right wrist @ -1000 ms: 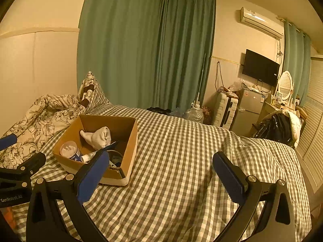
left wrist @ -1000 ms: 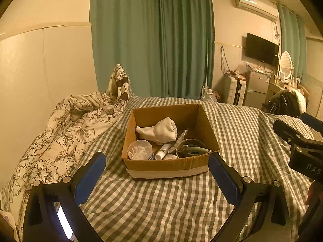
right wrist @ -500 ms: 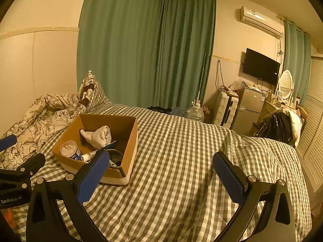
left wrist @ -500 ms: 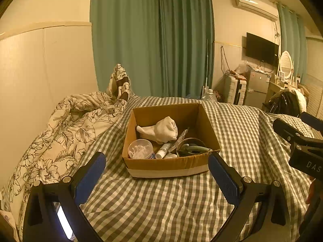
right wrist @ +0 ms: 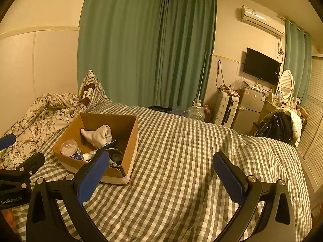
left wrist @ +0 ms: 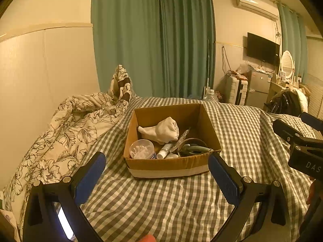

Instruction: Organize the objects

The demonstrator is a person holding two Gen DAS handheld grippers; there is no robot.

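Left wrist view: the left hand-held gripper point(left wrist: 157, 168) hovers spread wide, holding nothing, just before the cardboard box point(left wrist: 171, 161) on the checked bed point(left wrist: 161, 201). Inside lie a white sock point(left wrist: 161, 130), tub point(left wrist: 141, 151) and tube point(left wrist: 165, 150). Beside it, the right hand-held gripper point(right wrist: 161, 166) is spread too, nothing held.

One cardboard box point(left wrist: 169, 164) on the bed. Inside: one white sock bundle point(left wrist: 161, 130), one round tub point(left wrist: 142, 151), one white tube point(left wrist: 164, 150), one round tin point(left wrist: 191, 149), one flat sachet point(left wrist: 182, 138). Two grippers: left gripper point(left wrist: 157, 173), right gripper point(right wrist: 161, 171). One floral duvet point(left wrist: 60, 133).
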